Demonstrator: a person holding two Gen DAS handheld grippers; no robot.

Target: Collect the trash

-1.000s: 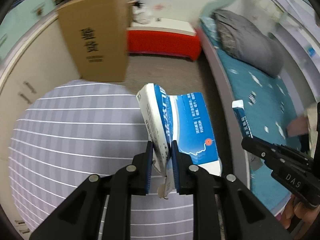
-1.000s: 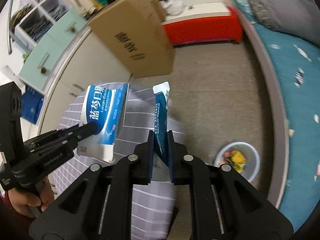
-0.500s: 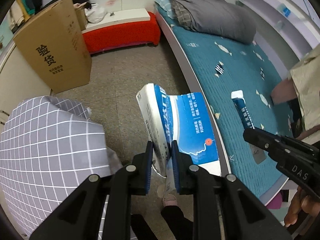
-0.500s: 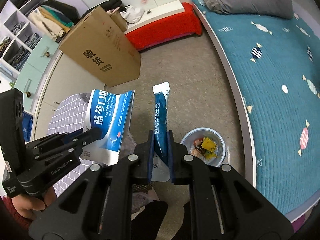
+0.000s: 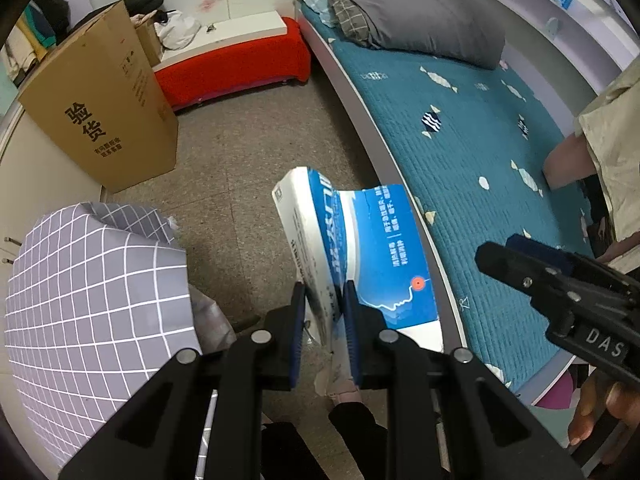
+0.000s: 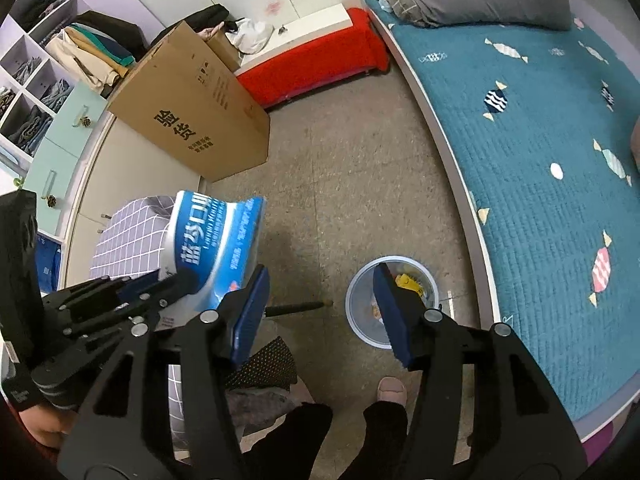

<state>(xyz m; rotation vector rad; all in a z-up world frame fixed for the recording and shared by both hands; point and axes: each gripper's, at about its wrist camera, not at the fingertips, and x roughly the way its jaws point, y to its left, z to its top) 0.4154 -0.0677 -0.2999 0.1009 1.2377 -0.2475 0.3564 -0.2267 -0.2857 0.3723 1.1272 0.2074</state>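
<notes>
Crumpled blue-white box above floor, upright

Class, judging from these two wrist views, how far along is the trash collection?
Done: the bin on the floor already holds wrappers. The right gripper is opening above it with nothing between its fingers. In hand: the left gripper clamps a blue-and-white box. Left: dropping that box into the bin.

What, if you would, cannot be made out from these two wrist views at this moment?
- Bin contents: right wrist view, partly hidden by a finger of the opening right gripper; only yellow scraps show.
- Bin itself: absent from the left wrist view.
- Blue-and-white box lower end: left wrist view, hidden by the left gripper.
- Small print on the cardboard carton: too small to read.
</notes>
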